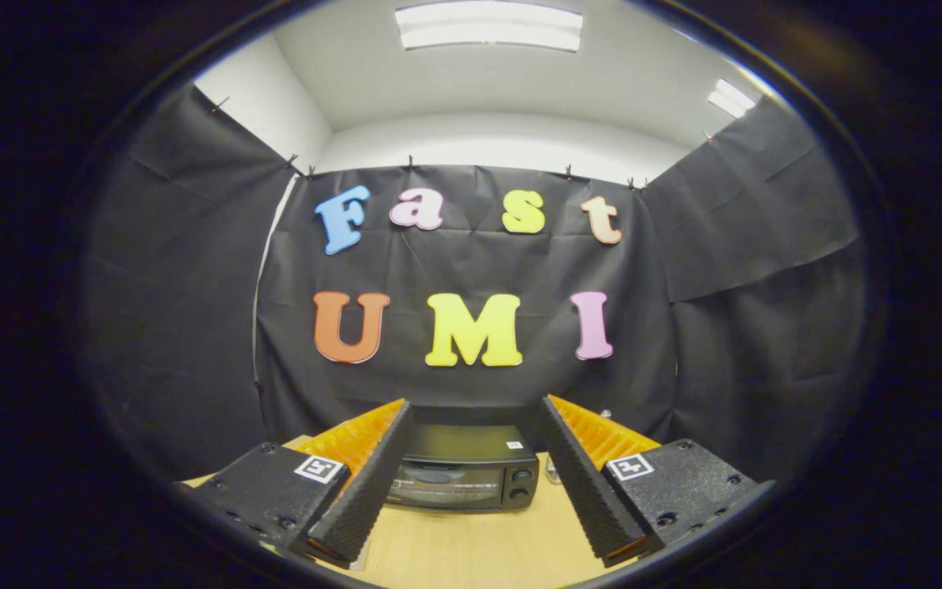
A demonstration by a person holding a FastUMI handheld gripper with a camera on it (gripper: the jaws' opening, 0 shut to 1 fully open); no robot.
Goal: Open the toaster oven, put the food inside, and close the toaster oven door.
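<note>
A black toaster oven (461, 474) stands on the wooden table (471, 548), well beyond my fingers and framed in the gap between them. Its glass door looks closed, and two knobs (520, 483) sit on its right side. My gripper (471, 417) is open, its two orange-and-black fingers (373, 474) spread wide with nothing between them. It hovers above the table, apart from the oven.
A small object (553, 470) sits on the table just right of the oven, partly hidden by my right finger. Black cloth walls close in behind and on both sides. Bare tabletop lies between the fingers and the oven.
</note>
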